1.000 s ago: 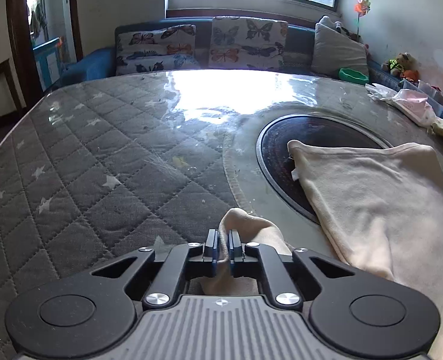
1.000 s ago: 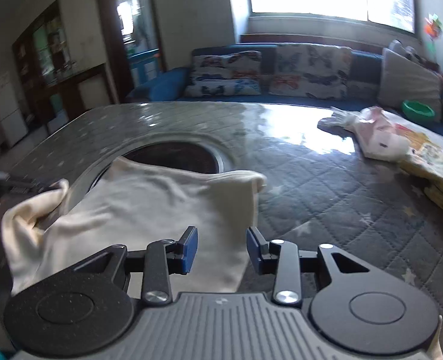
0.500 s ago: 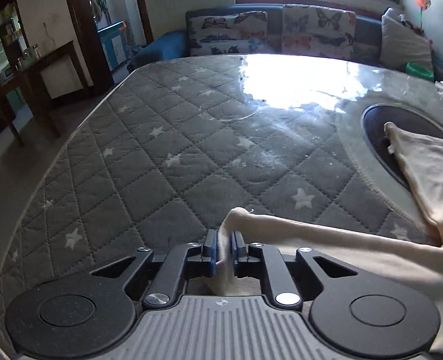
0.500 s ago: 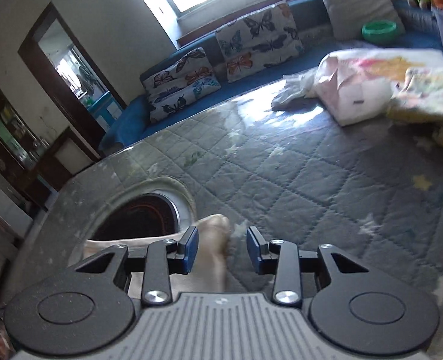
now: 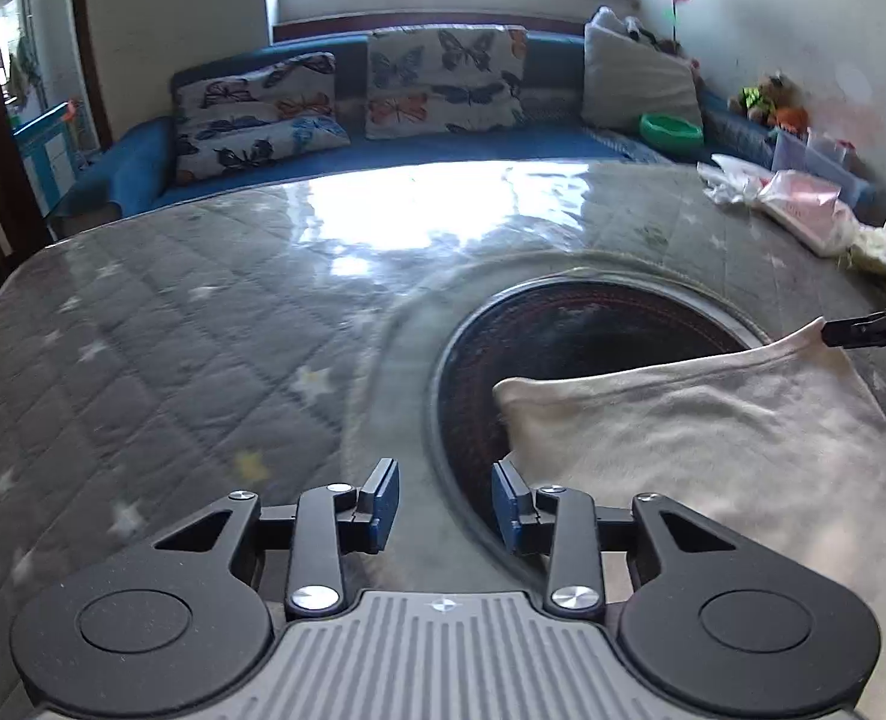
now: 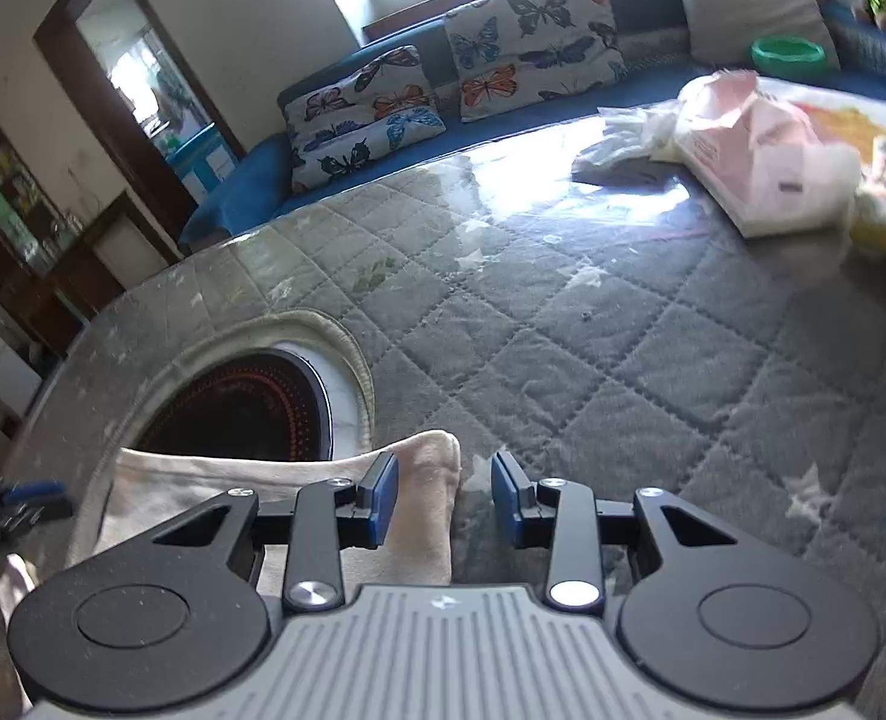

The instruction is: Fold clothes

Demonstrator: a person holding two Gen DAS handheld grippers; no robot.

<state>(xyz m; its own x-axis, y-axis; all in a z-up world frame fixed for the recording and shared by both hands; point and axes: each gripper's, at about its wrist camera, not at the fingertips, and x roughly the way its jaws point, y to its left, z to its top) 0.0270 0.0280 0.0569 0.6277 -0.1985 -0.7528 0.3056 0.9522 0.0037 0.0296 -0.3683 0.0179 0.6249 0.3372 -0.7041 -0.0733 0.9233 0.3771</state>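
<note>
A cream garment (image 5: 713,444) lies folded on the quilted grey table cover, partly over the dark round inset (image 5: 569,330). My left gripper (image 5: 446,501) is open and empty, just left of the garment's near edge. My right gripper (image 6: 446,498) is open, with the garment's far corner (image 6: 428,480) between its fingers, against the left finger. In the left wrist view the right gripper's tip (image 5: 875,327) shows at that corner. In the right wrist view the left gripper (image 6: 8,510) shows at the far left edge.
A pile of pink, white and yellow clothes and bags (image 6: 761,156) sits at the table's far right. A blue sofa with butterfly cushions (image 5: 443,84) and a green bowl (image 5: 671,129) stand behind the table. The dark inset (image 6: 245,414) has a raised rim.
My left gripper let go of the garment's corner and opened, and its view swung right to the inset. My right gripper stayed open and moved closer to the garment's far corner.
</note>
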